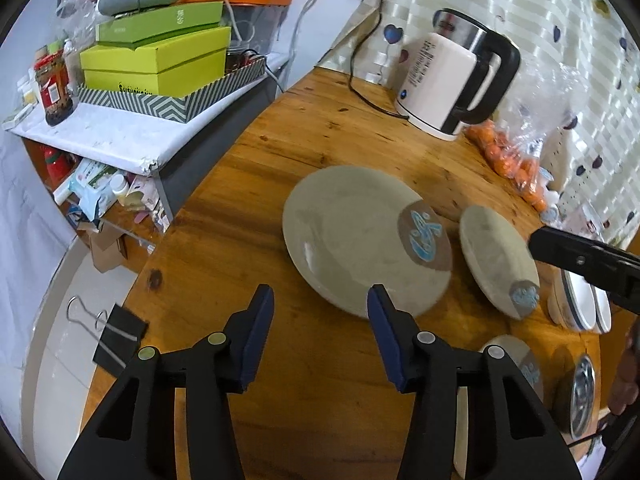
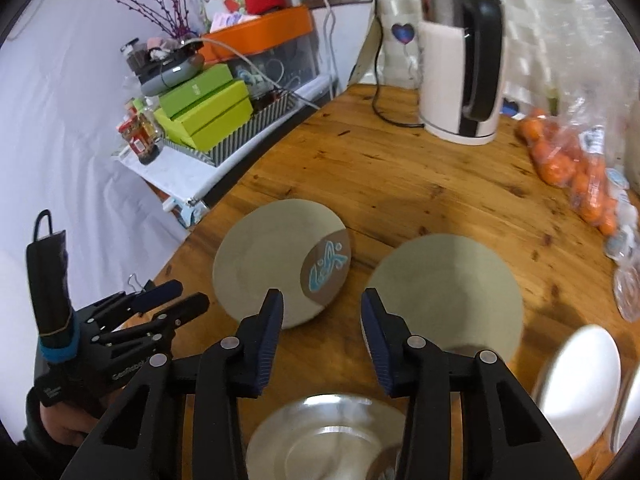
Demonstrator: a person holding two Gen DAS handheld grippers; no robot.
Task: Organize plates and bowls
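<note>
Shelf (image 2: 176,176): left of the table, carrying green boxes (image 2: 208,114) in a striped tray.
Left gripper (image 1: 320,300): jaws apart, holding nothing, above the table (image 1: 248,216) just short of the big plate; seen at far left from the right wrist view.
Big plate (image 2: 276,264): flat on the table, left of centre, brown patch with blue mark on its right rim.
Right gripper (image 2: 322,304): jaws apart, empty, hanging above the steel bowl (image 2: 324,436), between the two beige pieces.
Beige dish (image 2: 444,296): just right of the big plate, apart from it.
Kettle (image 2: 460,76): upright at the table's back.
Oranges (image 2: 568,160): bagged, along the right edge.
White plates (image 2: 576,384): near right corner; the stacking cannot be told.
</note>
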